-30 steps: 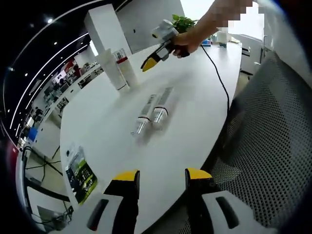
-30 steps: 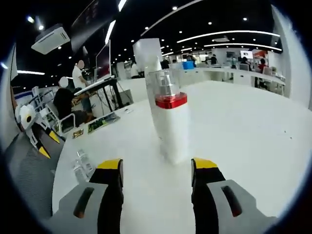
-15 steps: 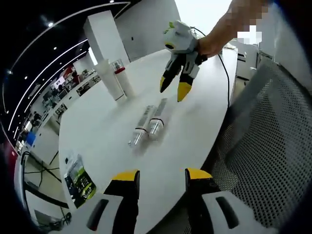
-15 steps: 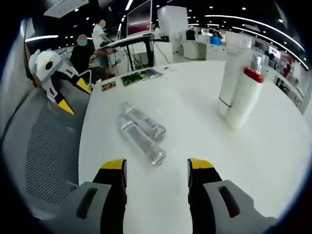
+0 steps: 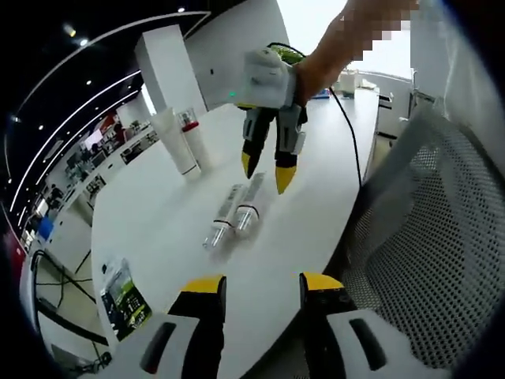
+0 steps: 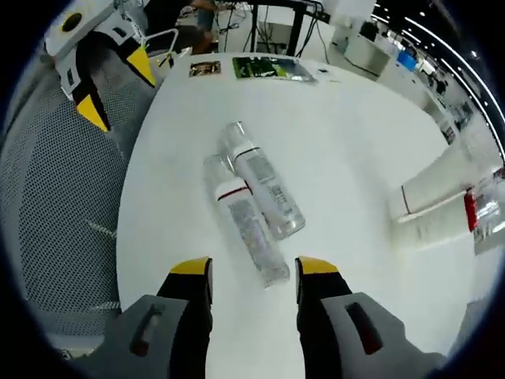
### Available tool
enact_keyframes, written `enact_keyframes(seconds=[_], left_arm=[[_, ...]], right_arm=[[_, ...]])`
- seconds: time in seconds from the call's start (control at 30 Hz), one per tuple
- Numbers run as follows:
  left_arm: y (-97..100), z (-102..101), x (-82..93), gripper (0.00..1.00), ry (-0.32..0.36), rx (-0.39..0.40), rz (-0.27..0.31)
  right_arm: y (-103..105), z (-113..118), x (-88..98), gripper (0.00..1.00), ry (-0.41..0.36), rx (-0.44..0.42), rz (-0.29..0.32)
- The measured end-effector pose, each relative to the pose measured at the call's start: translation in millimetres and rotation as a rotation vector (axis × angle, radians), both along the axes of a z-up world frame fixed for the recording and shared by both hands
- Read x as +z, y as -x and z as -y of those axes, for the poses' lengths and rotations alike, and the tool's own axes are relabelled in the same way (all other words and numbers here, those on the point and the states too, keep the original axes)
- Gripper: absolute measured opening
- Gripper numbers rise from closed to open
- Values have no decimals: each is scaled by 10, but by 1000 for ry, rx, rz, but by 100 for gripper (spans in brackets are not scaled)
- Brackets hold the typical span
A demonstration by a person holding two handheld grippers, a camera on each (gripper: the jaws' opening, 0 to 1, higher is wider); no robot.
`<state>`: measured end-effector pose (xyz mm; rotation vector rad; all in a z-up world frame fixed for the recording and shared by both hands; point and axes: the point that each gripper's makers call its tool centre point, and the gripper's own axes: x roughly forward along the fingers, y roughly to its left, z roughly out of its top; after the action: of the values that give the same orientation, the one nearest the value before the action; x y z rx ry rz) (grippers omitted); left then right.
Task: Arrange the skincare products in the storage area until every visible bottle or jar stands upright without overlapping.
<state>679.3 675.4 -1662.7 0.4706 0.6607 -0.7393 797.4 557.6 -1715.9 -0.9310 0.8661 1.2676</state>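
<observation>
Two clear bottles with white caps lie side by side on the white table (image 6: 347, 134): one (image 6: 266, 190) (image 5: 246, 212) and the other (image 6: 248, 230) (image 5: 222, 225). My right gripper (image 6: 252, 268) (image 5: 264, 170) hovers over them, pointing down, open, nothing between its fingers. Two white bottles stand upright at the far side, a plain one (image 5: 173, 140) (image 6: 430, 188) and one with a red band (image 5: 192, 133) (image 6: 446, 225). My left gripper (image 5: 262, 286) (image 6: 117, 91) is open off the table's near edge, empty.
A grey mesh chair (image 5: 426, 237) (image 6: 47, 205) stands against the table's near edge. Printed leaflets (image 6: 272, 69) (image 5: 125, 296) lie at one end of the table. A black cable (image 5: 351, 134) runs along the table. A white pillar (image 5: 164, 59) rises behind.
My right gripper has swung away from the upright bottles and come over the two lying bottles, pointing down at them. The left gripper has barely moved. The bottles lie as before.
</observation>
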Motion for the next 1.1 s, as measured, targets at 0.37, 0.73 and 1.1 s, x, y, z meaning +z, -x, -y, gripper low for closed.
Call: enact_keyframes(seconds=[0.37, 0.73, 1.1], left_arm=[[-52, -26, 49, 37, 25, 27, 18], [-38, 34, 96, 37, 51, 5, 29], [-73, -6, 120, 37, 62, 34, 31]], right_arm=[[135, -79, -145, 22, 92, -30, -69], [249, -132, -128, 19, 81, -13, -26], [548, -248, 115, 17, -58, -46, 5]])
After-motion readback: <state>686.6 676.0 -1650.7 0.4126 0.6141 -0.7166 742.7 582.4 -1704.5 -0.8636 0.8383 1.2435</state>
